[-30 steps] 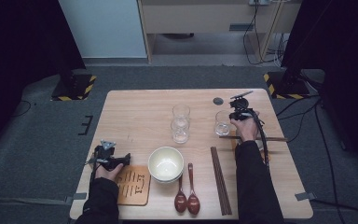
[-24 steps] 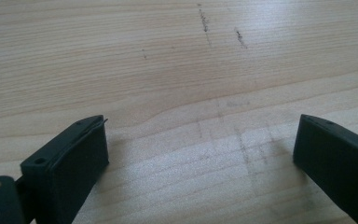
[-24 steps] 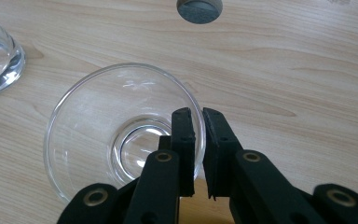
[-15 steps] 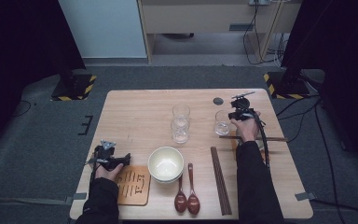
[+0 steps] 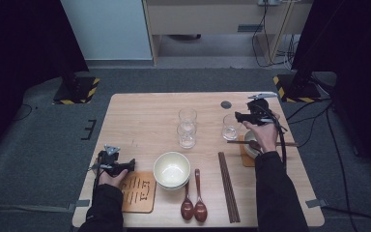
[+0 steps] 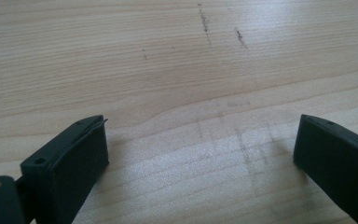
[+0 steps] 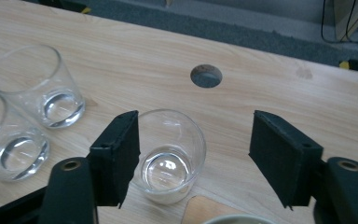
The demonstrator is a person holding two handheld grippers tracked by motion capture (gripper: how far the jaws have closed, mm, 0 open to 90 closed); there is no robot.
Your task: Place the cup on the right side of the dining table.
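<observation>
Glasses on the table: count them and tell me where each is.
3. Two glasses stand mid-table, one behind the other. The third glass stands farther right, just below the right tool. None seems hidden.

Wooden table carries the lot: one glass just below the right gripper, two more glasses further off to its left. Chopsticks, two spoons and a bowl sit nearer the person; a mat lies beside the left gripper.
</observation>
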